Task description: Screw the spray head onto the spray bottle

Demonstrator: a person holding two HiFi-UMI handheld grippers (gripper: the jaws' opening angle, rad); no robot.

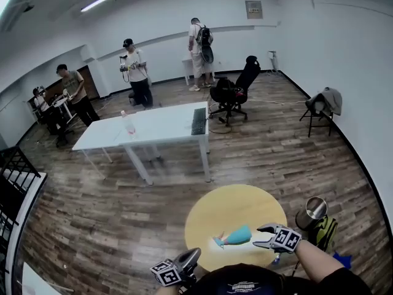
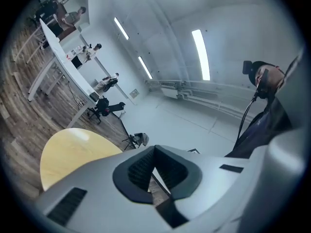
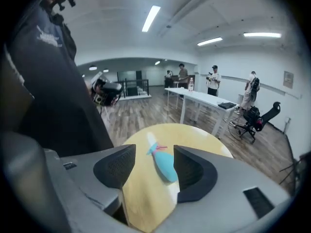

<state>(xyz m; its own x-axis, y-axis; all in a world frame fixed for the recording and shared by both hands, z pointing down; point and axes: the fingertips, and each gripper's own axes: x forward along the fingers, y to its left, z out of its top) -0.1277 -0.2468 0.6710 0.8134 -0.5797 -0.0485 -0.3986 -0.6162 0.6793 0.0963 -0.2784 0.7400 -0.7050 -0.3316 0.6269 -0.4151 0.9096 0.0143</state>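
Right gripper (image 3: 154,165) first, being closest to its own lens: jaws stood well apart, pads bare, nothing pressed between them. Framed in the gap, but beyond the tips, lay the spray bottle (image 3: 165,167). It was on its side on the round yellow table (image 3: 206,141), wide teal end toward the gripper and narrow end pointing away. Spray head (image 3: 152,142), white with a pink part, sat at that far end. I could not tell whether it was only lying against the neck or already partly threaded on; the view was too small and soft there.

Left gripper (image 2: 154,150): jaws closed together, empty. Head view placed it low by the person's body, near the table's near edge and well apart from the bottle. Same view showed the right gripper near the bottle's wide end, not touching.

Judged step: reach and pick-up; task barely begun.

Notes for doing it well:
- Close the right jaws across the teal body near its wide end. The body tapers, so a grip nearer the neck would likely squeeze out.
- Bottle looked light and rounded, so it would probably roll if one pad nudged it first. Bring both pads in together, square to its axis.
- Left jaws must open before taking the head.
- Line up head and neck axes before turning, or the thread may cross.
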